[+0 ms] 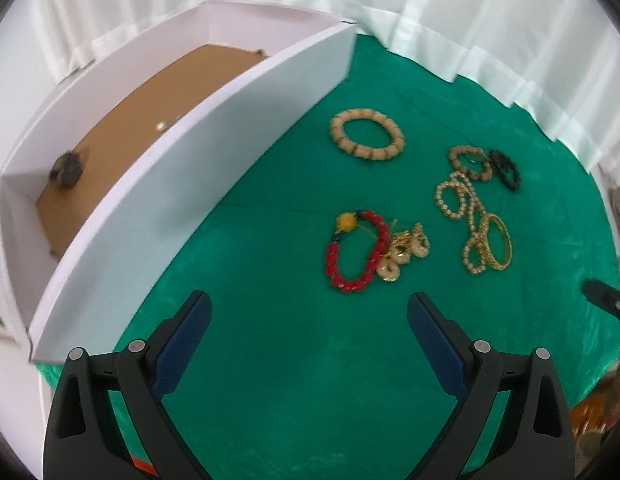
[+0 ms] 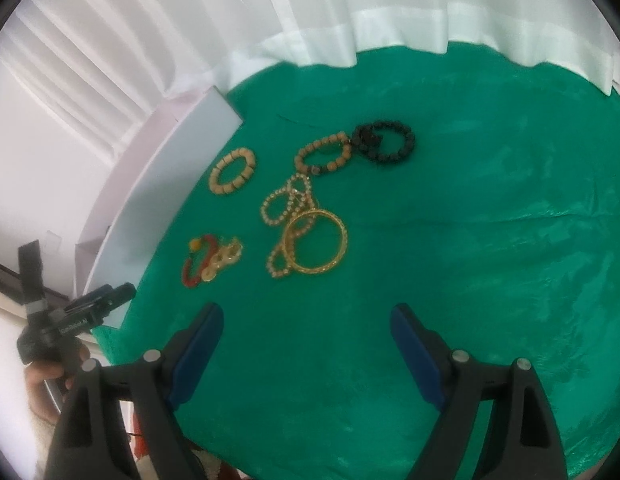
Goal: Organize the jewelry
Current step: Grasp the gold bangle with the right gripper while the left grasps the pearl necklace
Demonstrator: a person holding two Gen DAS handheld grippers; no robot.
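Jewelry lies spread on the green cloth (image 1: 270,360). A red bead bracelet (image 1: 356,254) with gold earrings (image 1: 404,254) beside it lies just ahead of my left gripper (image 1: 308,312), which is open and holds nothing. Farther off lie a tan wooden bracelet (image 1: 366,135), a pearl chain (image 1: 462,216), a gold bangle (image 1: 498,246) and a black bead bracelet (image 1: 506,170). My right gripper (image 2: 308,322) is open and bare, hovering short of the gold bangle (image 2: 316,242) and pearl chain (image 2: 288,204). The black bracelet (image 2: 384,142) and a brown bead bracelet (image 2: 324,152) lie beyond.
A white box (image 1: 214,168) with a brown floor stands at the left, with a dark item (image 1: 66,170) and a small gold piece (image 1: 161,125) inside. White curtain (image 2: 350,12) hangs behind the table. A hand (image 2: 42,384) holds the other gripper at the right wrist view's left edge.
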